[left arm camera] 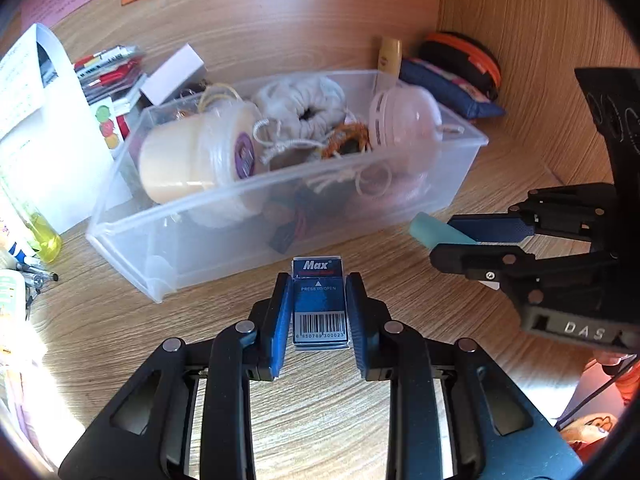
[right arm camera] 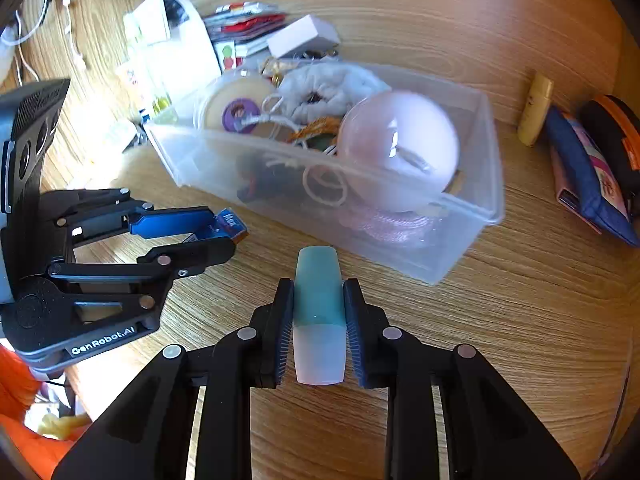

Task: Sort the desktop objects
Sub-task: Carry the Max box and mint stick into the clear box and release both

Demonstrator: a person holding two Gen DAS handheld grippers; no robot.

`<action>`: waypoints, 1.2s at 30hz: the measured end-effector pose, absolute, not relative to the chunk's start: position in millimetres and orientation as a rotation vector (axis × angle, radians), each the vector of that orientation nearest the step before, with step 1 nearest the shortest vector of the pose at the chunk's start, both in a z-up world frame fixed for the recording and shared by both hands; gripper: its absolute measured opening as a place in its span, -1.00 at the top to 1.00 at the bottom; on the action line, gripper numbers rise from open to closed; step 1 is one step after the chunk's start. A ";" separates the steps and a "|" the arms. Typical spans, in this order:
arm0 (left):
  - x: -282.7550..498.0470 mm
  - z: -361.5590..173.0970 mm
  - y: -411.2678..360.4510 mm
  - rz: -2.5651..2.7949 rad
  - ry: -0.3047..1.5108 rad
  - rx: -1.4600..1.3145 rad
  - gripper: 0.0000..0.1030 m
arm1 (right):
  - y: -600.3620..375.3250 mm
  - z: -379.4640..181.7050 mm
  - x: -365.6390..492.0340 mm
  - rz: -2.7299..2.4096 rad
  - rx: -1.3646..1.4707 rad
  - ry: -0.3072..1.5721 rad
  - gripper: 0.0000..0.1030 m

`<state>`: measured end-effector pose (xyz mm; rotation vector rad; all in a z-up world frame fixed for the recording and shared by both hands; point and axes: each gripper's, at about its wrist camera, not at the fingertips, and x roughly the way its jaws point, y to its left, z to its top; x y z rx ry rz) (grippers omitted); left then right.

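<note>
While left tongs (left arm camera: 319, 300) clamp staple box (left arm camera: 319, 304), right tongs (right arm camera: 319, 312) clamp teal tube (right arm camera: 319, 312); barcode left-view only.

Blue Max staple box (left arm camera: 319, 304) and teal-capped tube (right arm camera: 319, 320), both clamped.

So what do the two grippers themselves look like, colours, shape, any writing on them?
Both are alike: black plastic scissor-style linkages with silver rivets and flat blue ribbed pads. The left gripper carries white "GenRobot.AI" lettering on its base; the right gripper shows embossed "DAS" on its base. An orange sleeve shows behind each.
</note>
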<state>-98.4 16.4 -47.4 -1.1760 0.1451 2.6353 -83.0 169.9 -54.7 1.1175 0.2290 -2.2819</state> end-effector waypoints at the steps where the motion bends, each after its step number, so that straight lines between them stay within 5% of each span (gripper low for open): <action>1: -97.4 -42.3 16.7 2.640 0.139 -1.158 0.48 | 173.0 -49.6 -80.8 -2.291 1.103 0.219 0.56; 19: -112.5 26.4 20.1 2.745 0.094 -0.910 0.48 | 183.5 9.8 -119.6 -2.468 0.924 0.109 0.56; 36: -157.6 6.6 21.9 2.723 0.126 -0.964 0.48 | 179.4 1.7 -178.6 -2.528 0.992 0.123 0.56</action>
